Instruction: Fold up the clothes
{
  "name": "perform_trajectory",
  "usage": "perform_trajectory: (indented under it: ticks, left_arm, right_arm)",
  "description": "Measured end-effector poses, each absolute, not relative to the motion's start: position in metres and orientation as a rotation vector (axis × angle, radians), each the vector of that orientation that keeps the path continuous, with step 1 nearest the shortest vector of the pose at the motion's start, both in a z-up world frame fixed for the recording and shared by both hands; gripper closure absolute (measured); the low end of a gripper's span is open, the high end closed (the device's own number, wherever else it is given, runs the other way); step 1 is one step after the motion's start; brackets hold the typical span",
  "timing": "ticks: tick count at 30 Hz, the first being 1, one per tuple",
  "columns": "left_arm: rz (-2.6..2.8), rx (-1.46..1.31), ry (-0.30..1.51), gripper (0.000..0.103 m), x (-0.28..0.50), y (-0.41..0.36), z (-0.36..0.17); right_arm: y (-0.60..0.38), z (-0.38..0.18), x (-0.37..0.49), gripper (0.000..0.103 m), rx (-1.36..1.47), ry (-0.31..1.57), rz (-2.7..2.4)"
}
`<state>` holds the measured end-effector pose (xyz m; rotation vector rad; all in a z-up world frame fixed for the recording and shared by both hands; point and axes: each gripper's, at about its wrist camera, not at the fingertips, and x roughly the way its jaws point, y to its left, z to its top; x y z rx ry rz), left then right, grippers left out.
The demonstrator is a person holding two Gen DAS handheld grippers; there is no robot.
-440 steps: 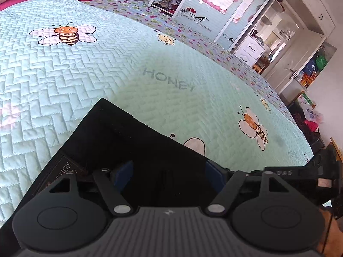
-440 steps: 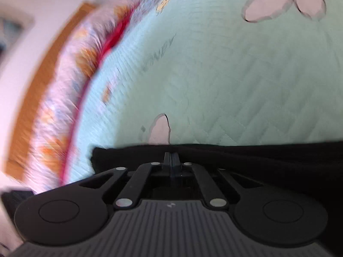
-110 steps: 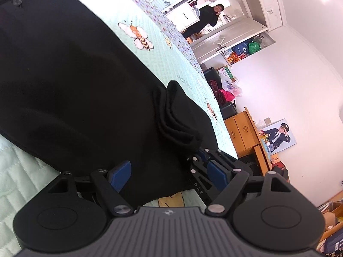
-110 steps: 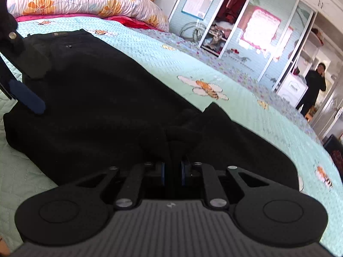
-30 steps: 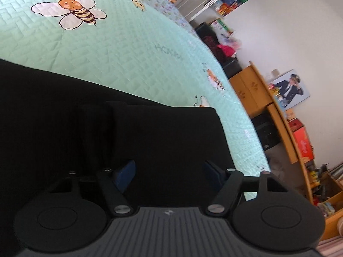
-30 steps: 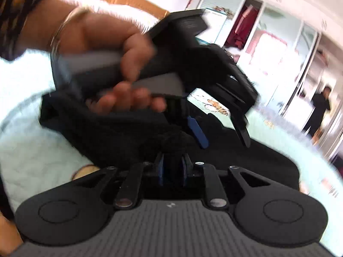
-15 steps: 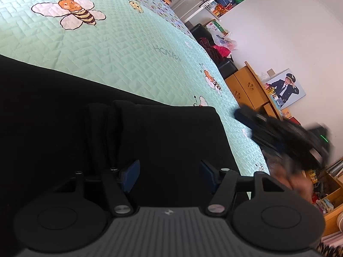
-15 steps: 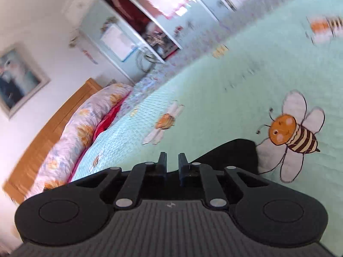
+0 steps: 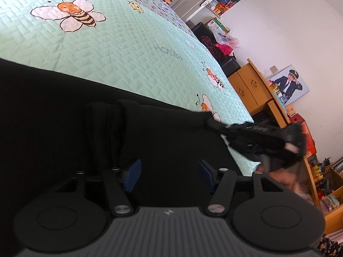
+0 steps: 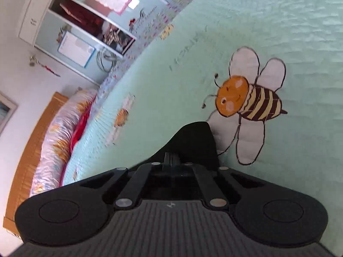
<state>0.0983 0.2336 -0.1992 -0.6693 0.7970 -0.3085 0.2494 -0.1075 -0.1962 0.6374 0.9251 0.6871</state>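
Note:
Black trousers [image 9: 53, 117] lie on a mint quilt printed with bees [image 9: 120, 49]. In the left wrist view a bunched fold [image 9: 107, 126] runs up the middle of the cloth. My left gripper [image 9: 169, 171] hovers low over the trousers just right of that fold. Its blue pads [image 9: 133, 173] stand apart and press on nothing. My right gripper [image 9: 211, 122] reaches in from the right, tip on the trousers' far right corner. In the right wrist view its jaws [image 10: 171, 158] are closing tight, with the black corner [image 10: 193, 137] pinched between them.
The bed's edge falls off to the right beside a wooden cabinet [image 9: 253, 90] and cluttered shelves [image 9: 325, 194]. A hand [image 9: 280, 176] holds the right gripper there. A flowered pillow [image 10: 55, 135], a wooden headboard [image 10: 32, 141] and a wardrobe [image 10: 90, 32] stand at the far side.
The right gripper swung away from the left hand, rolled over and came to the trousers' right corner, its jaws drawing together. The left gripper stayed put and its pads narrowed slightly.

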Motion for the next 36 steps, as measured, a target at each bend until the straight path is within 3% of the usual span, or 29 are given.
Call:
perform_trajectory:
  ticks: [6,10,12,18,23,29,33,34,36]
  left_arm:
    - [-0.306,-0.653,0.792,0.041,0.099,0.232,-0.200]
    - [-0.308,-0.656,0.784,0.041,0.098,0.233,-0.202]
    - [-0.298,-0.656,0.789,0.043,0.098,0.232,-0.201]
    - [-0.256,-0.634,0.789,0.043,0.098,0.225,-0.195]
    - [-0.232,-0.685,0.729,0.029,0.086,0.224,-0.182]
    - [-0.266,-0.819,0.559,0.025,0.086,0.236,-0.155]
    - [-0.169,-0.804,0.642,0.026,0.122,0.244,-0.169]
    - [-0.131,-0.808,0.673,0.034,0.129,0.249,-0.177]
    - [-0.133,-0.841,0.658,0.037,0.129,0.254,-0.186]
  right_arm:
    - [-0.154,-0.152,0.167,0.097,0.715,0.834,0.803]
    - [-0.165,-0.200,0.127,0.101,0.645,0.969,0.765]
    - [-0.164,-0.225,0.125,0.102,0.651,0.942,0.773]
    - [-0.162,-0.191,0.113,0.095,0.659,0.898,0.765]
    - [-0.181,-0.192,0.105,0.095,0.835,0.861,0.796]
    - [-0.174,-0.200,0.101,0.094,0.872,0.879,0.826]
    - [-0.144,-0.195,0.102,0.094,0.829,0.881,0.881]
    - [-0.135,-0.191,0.102,0.094,0.806,0.879,0.899]
    - [-0.113,-0.185,0.103,0.094,0.770,0.869,0.939]
